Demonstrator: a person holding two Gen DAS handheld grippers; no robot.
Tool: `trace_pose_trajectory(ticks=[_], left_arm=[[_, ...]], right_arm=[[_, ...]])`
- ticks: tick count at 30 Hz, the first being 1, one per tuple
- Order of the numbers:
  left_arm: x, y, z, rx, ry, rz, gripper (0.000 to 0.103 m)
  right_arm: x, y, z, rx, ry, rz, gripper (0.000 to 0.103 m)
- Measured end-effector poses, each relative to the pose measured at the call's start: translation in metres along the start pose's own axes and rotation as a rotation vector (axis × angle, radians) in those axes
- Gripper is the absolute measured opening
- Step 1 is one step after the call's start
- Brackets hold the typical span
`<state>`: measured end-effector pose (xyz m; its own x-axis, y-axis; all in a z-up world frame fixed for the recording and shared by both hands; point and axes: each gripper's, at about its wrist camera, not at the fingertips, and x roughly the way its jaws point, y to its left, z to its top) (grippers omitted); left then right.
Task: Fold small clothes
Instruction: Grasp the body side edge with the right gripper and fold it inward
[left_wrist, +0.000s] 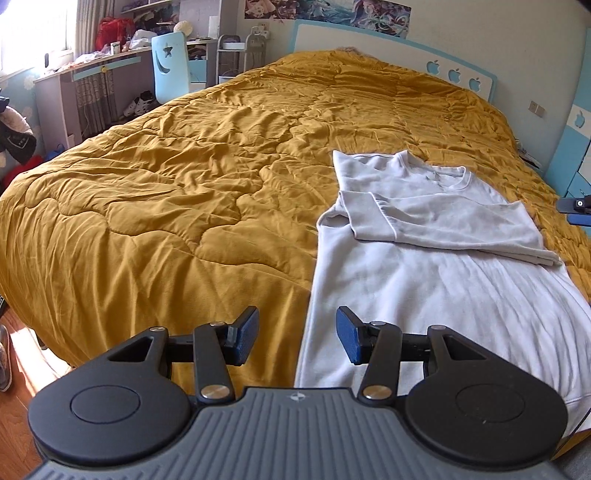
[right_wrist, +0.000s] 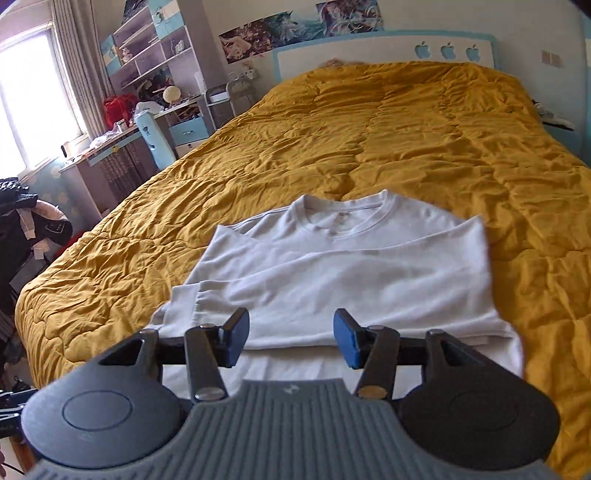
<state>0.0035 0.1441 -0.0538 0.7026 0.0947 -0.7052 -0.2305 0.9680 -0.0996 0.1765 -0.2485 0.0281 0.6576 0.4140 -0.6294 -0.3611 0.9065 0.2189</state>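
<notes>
A pale grey long-sleeved shirt (left_wrist: 424, 266) lies flat on the mustard quilt (left_wrist: 166, 184), collar toward the headboard. Its sleeves are folded in across the chest. My left gripper (left_wrist: 297, 321) hovers open over the shirt's left edge near the hem, one blue pad above the quilt and the other above the fabric. In the right wrist view the shirt (right_wrist: 332, 280) fills the middle, and a folded sleeve runs across it with the cuff at the left. My right gripper (right_wrist: 291, 325) stands open just above the lower body of the shirt, with nothing pinched between its fingers.
The quilt covers the whole bed up to a white headboard (left_wrist: 454, 74) with apple cut-outs. A cluttered desk and a light blue chair (left_wrist: 170, 66) stand at the left. Wooden floor (left_wrist: 22, 354) shows at the bed's near left corner, and dark clothes (right_wrist: 29, 221) hang by the window.
</notes>
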Motion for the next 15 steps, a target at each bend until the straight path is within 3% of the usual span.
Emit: trace_pose_trajectory(ticks=[4, 8, 15], left_arm=[[0.007, -0.016, 0.002, 0.01, 0.027, -0.013, 0.057], [0.005, -0.024, 0.003, 0.018, 0.037, -0.04, 0.057], [0.01, -0.035, 0.002, 0.049, 0.045, -0.027, 0.057]], right_arm=[[-0.04, -0.041, -0.026, 0.082, -0.022, -0.097, 0.05], [-0.061, -0.056, -0.049, 0.092, -0.06, -0.152, 0.052], [-0.047, -0.062, -0.071, 0.069, -0.055, -0.309, 0.056]])
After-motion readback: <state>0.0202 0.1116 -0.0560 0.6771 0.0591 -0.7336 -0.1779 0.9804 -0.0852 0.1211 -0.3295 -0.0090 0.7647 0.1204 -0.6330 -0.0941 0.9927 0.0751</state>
